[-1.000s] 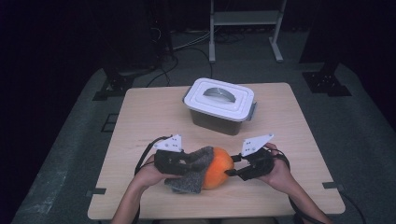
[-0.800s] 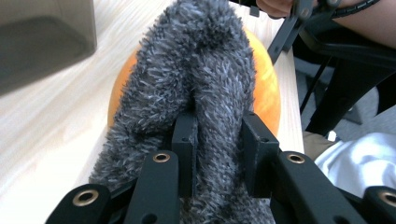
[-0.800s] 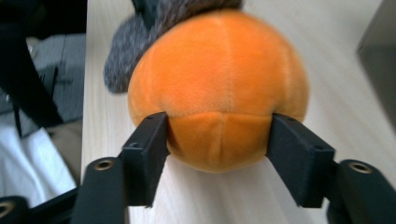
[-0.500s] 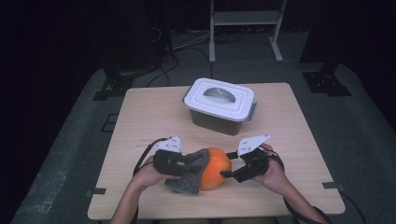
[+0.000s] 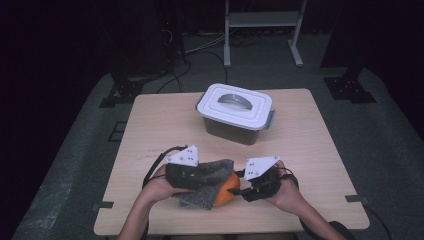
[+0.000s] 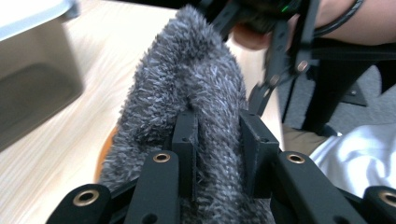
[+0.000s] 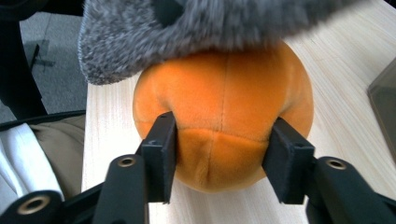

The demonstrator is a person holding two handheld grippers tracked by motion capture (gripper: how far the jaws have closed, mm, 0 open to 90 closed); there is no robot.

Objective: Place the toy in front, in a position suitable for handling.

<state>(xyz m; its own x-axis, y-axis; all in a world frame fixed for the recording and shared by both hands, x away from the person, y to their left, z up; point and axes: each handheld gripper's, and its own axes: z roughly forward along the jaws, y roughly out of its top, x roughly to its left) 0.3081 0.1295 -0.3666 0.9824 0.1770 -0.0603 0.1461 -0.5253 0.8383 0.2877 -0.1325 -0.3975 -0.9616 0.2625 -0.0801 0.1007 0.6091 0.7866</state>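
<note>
An orange plush ball [image 5: 226, 194] rests on the table near its front edge. A grey fuzzy cloth [image 5: 210, 184] is draped over its top and left side. My left gripper [image 5: 211, 175] reaches in from the left and is shut on a fold of the cloth [image 6: 196, 79], its jaws [image 6: 219, 133] pinching the pile. My right gripper [image 5: 241, 188] comes in from the right. Its jaws have just been closing, and the ball [image 7: 224, 88] sits between them, with both pads [image 7: 161, 144] pressing dents into its sides. The cloth [image 7: 187, 28] hangs over the ball's top.
A grey bin with a white lid [image 5: 235, 106] stands at the middle back of the wooden table [image 5: 160, 125]. A white metal stand [image 5: 262, 20] is on the floor behind. The table's front edge lies just below both hands.
The right gripper has shifted a little left, closer in on the ball. The left gripper still holds the cloth over the ball.
</note>
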